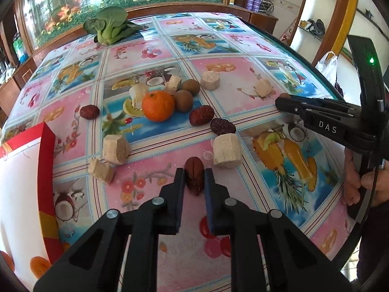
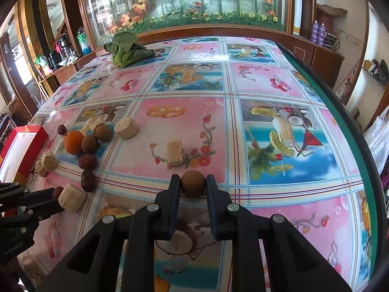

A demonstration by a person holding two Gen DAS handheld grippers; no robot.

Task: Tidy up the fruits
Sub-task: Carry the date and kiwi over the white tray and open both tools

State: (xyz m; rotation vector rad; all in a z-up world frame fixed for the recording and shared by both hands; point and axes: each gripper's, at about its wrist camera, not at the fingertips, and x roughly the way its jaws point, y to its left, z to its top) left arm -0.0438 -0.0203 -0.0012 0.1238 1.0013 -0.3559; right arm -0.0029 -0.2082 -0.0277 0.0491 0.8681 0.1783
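Left claw [image 1: 193, 174] is clamped on a red date [image 1: 193, 177] resting on the worktop [image 1: 243, 102] (beside a pale cut chunk [image 1: 226, 150]). Right claw [image 2: 193, 180] grips a brown kiwi [image 2: 193, 180], also on the worktop.

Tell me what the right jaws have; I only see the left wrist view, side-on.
Observer: The right gripper is shut on a round brown fruit.
Operator: Say whether it's off the table.
Observer: It appears to rest on the tablecloth, its shadow right under it.
Operator: Report what's past it.
Observer: A pale chunk stands beyond the fruit, apart from it.
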